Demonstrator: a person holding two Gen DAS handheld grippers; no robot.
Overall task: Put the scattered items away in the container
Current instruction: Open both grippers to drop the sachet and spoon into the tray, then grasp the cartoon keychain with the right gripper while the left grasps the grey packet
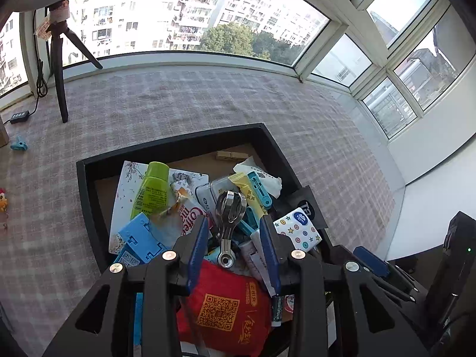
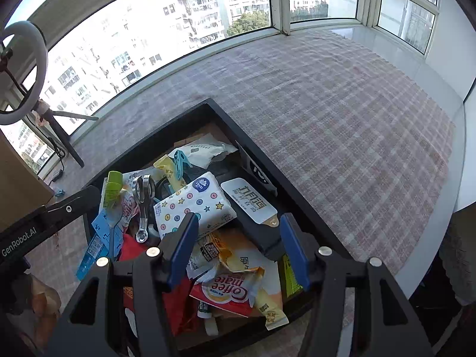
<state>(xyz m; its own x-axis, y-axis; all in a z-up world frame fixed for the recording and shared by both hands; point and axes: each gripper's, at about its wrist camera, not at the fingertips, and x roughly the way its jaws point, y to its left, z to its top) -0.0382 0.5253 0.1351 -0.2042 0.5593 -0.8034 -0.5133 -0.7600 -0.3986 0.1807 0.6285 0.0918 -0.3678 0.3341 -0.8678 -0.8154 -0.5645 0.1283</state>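
A black tray (image 1: 89, 205) on a plaid cloth holds a heap of small items; it also shows in the right wrist view (image 2: 255, 145). The heap includes a green tube (image 1: 151, 190), a folded steel utensil set (image 1: 230, 223), a red pouch (image 1: 223, 306), a star-print tissue pack (image 2: 193, 205) and a Coffee mate sachet (image 2: 229, 291). My left gripper (image 1: 235, 238) is open and empty, just above the steel set. My right gripper (image 2: 238, 238) is open and empty, above the tissue pack and a white card (image 2: 250, 205).
A blue clip (image 1: 18, 144) and a small colourful toy (image 1: 3, 200) lie on the cloth left of the tray. A black tripod (image 1: 59, 68) with a ring light (image 2: 17, 74) stands by the window. A power strip (image 1: 19, 116) lies near it.
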